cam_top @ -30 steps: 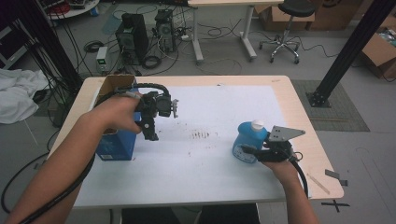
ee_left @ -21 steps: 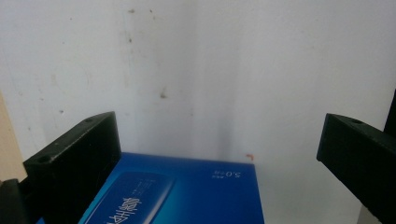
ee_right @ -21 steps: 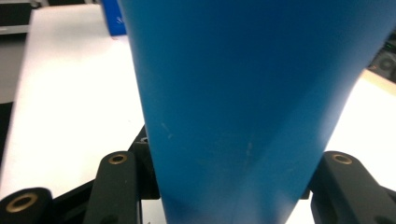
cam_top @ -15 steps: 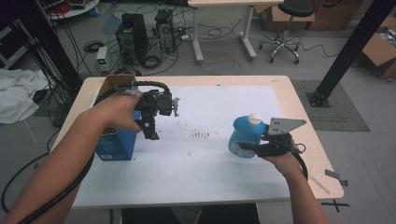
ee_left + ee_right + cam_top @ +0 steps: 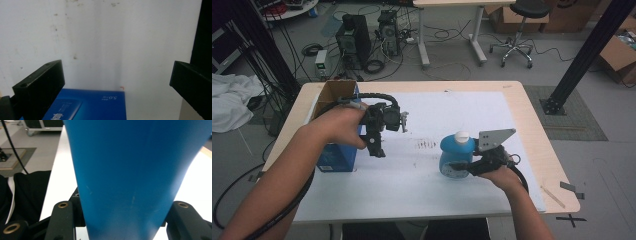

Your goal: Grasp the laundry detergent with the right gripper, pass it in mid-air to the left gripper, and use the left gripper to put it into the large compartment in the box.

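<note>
A blue bottle (image 5: 455,154) with a white cap stands upright, right of the table's middle. My right gripper (image 5: 464,167) is shut on its lower body from the near right side. In the right gripper view the blue bottle (image 5: 130,170) sits between the two jaws, and both press against it. At the left, my left gripper (image 5: 379,142) hovers beside a blue carton (image 5: 332,157) with an open cardboard top. Its jaws stand wide open with nothing between them (image 5: 117,75). Below them lies a corner of the blue carton (image 5: 90,105).
A white sheet (image 5: 412,185) covers the wooden table (image 5: 537,130), with small dark smudges (image 5: 427,145) near its middle. A strip of tape (image 5: 572,187) sits at the right edge. Computer towers, cables and an office chair stand on the floor beyond.
My right gripper has carried the blue bottle to the left and a little upward. The left hand and its gripper have stayed where they were.
</note>
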Tool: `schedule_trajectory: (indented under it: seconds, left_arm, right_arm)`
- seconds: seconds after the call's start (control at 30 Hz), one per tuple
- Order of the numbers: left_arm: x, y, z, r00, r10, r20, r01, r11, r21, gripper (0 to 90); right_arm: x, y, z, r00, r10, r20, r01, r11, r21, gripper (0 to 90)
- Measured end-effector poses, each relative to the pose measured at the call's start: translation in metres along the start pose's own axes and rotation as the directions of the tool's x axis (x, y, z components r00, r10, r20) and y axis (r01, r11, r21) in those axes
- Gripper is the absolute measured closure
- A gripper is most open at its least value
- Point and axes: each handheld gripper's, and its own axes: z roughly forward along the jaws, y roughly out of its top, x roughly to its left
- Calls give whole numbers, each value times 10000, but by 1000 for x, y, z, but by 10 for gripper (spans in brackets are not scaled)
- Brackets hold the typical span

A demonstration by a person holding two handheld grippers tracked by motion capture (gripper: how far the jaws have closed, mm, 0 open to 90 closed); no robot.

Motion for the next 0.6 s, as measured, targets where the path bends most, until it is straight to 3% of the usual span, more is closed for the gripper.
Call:
schedule_trajectory:
  seconds: [0.33, 0.47, 0.6]
  left_arm:
    - [-18, 7, 1, 9994, 238, 235, -235, 9997, -105, 1]
    - [-23, 10, -2, 9992, 301, 273, -298, 9995, -103, 1]
    - [-26, 11, -3, 9990, 307, 322, -303, 9994, -137, 1]
  right_arm:
    - [6, 10, 29, 9969, -343, -710, 334, 9993, -140, 459]
    - [10, 17, 48, 9935, -488, -1033, 472, 9987, -184, 459]
    - [11, 19, 56, 9921, -551, -1124, 533, 9984, -195, 459]
